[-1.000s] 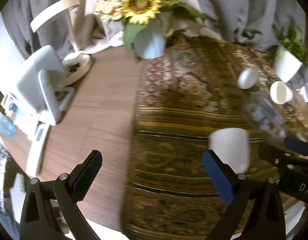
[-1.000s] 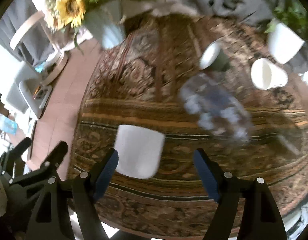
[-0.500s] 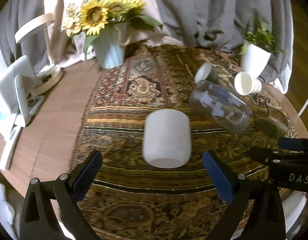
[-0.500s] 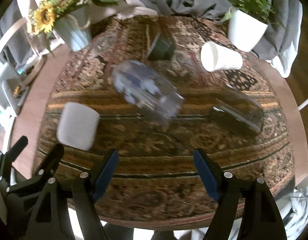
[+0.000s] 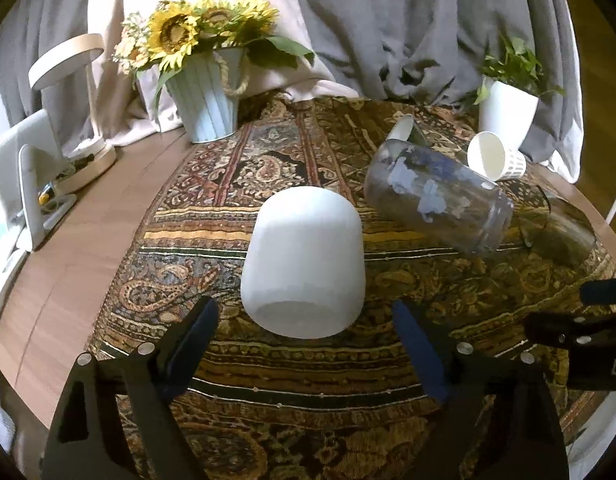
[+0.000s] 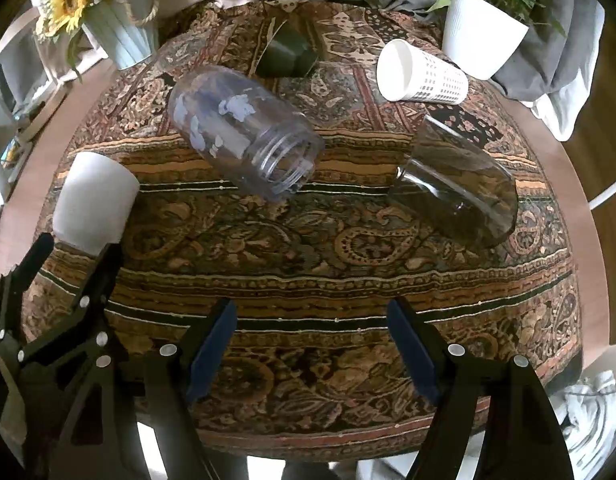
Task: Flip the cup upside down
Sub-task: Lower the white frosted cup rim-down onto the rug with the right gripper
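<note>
A round wooden table (image 6: 564, 168), backed by grey draped curtains (image 5: 408, 28), is covered by a dark paisley-patterned cloth (image 6: 308, 264), on which a clear plastic jar (image 6: 243, 132), a smoky drinking glass (image 6: 456, 188), a white perforated paper cup (image 6: 422, 73) and a dark green cup (image 6: 285, 56) are seen lying on their sides. The matte white cylindrical cup (image 5: 305, 264) is found standing mouth-down on the cloth towards the table's left side, just ahead of the left gripper (image 5: 303, 356), whose fingers are spread wide and apart from it. The right gripper (image 6: 312, 348) is likewise held wide and empty above the near edge of the cloth.
</note>
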A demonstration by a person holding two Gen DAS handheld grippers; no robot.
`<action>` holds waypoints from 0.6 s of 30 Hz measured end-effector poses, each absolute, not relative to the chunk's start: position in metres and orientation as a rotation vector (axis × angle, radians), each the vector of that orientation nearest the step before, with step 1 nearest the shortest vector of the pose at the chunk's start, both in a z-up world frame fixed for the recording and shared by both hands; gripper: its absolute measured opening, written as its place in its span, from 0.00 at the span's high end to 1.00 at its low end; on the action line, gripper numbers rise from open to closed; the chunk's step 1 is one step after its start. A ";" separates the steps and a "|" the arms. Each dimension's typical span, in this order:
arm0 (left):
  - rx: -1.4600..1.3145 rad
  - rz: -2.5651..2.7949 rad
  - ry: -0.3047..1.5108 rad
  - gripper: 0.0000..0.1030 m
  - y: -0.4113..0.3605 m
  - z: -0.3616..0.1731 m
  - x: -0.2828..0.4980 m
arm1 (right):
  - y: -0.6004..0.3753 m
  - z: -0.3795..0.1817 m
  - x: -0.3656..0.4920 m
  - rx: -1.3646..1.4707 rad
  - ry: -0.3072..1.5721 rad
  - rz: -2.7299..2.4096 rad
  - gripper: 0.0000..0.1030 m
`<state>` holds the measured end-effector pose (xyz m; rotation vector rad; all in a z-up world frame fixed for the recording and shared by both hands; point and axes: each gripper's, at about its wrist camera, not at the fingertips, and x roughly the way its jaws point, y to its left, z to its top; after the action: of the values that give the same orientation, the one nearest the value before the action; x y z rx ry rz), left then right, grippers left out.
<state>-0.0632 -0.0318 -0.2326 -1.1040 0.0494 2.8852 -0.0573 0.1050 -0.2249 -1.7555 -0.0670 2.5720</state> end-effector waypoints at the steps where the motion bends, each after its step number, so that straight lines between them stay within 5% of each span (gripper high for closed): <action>1: -1.101 2.887 0.045 0.16 -0.031 -0.233 -0.064 | 0.106 -0.225 -0.057 -1.754 -0.070 2.572 0.25; 18: -1.075 2.914 0.094 0.37 -0.027 -0.238 -0.066 | 0.105 -0.230 -0.057 -1.767 -0.102 2.554 0.25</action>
<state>-0.0661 -0.0271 -0.2375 -1.0755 0.0936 2.9145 -0.0572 0.1046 -0.2302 -1.7669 -0.1016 2.5543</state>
